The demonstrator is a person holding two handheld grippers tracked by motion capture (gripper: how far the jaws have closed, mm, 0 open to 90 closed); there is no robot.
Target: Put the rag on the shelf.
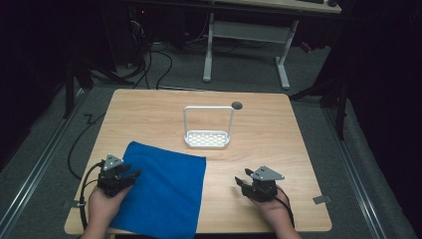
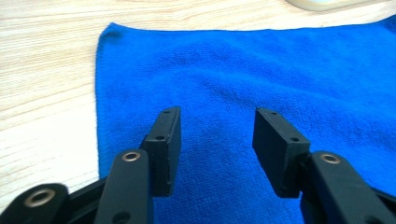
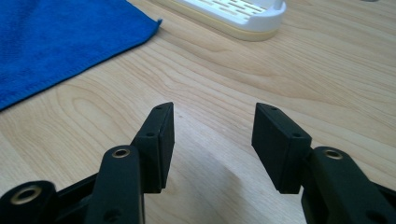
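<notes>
A blue cloth (image 1: 161,191) lies flat on the front left of the wooden table (image 1: 268,134). My left gripper (image 1: 130,175) is open over the cloth's left edge, and in the left gripper view the blue cloth (image 2: 243,79) spreads under and beyond its empty jaws (image 2: 217,140). My right gripper (image 1: 241,180) stands open on bare wood at the front right, with nothing between its fingers (image 3: 212,140). In the right gripper view the cloth's corner (image 3: 70,37) lies off to the upper left.
A white slotted rack (image 1: 207,138) with a tall wire handle (image 1: 208,107) stands mid-table; its base (image 3: 233,14) is ahead of the right gripper. A small dark round hole (image 1: 237,105) sits behind it. Bare wood separates cloth and right gripper.
</notes>
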